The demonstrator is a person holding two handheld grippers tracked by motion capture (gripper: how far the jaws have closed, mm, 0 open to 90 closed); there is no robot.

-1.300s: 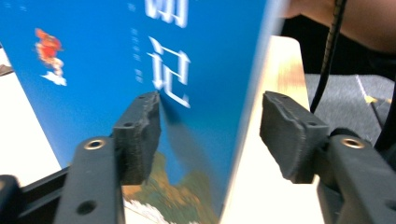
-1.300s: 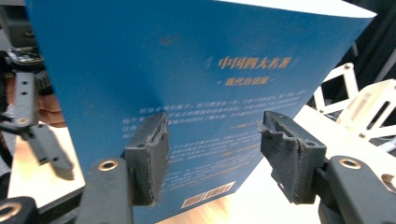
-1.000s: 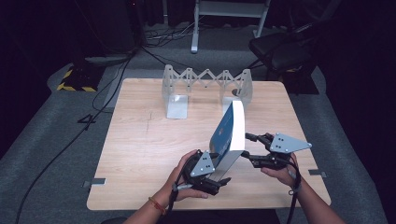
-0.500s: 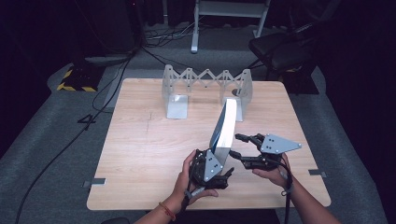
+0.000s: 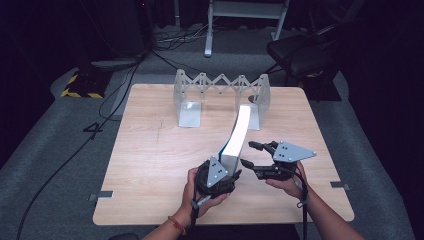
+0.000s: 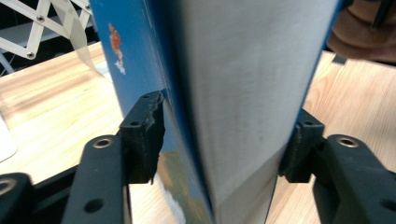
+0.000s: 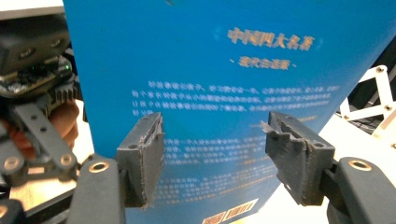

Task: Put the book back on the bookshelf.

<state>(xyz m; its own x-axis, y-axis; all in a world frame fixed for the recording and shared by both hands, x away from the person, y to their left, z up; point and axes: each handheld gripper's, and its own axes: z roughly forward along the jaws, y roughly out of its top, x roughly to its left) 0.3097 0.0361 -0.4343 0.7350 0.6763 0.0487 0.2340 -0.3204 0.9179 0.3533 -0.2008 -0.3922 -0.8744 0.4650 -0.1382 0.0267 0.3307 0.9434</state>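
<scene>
My left gripper point(image 5: 226, 172) has just been closing and now clamps the blue book's point(image 5: 239, 131) lower end, pads on both covers. Right gripper point(image 5: 256, 156), jaws just widening, hangs released beside the book's back cover. Book stands tilted toward the expanding rack point(image 5: 220, 90). I'd grip firmly, stay low, and steer it between the rack's uprights.

The wooden table point(image 5: 150, 165) stands on a grey carpet floor point(image 5: 55, 165) in a dark room. On its far side stands a white folding rack point(image 5: 220, 85). Behind the table, cables point(image 5: 180, 42) lie by a white metal stand point(image 5: 245, 20). Behind its right corner is a black chair point(image 5: 300, 52), behind its left corner a yellow-black striped block point(image 5: 82, 85)
</scene>
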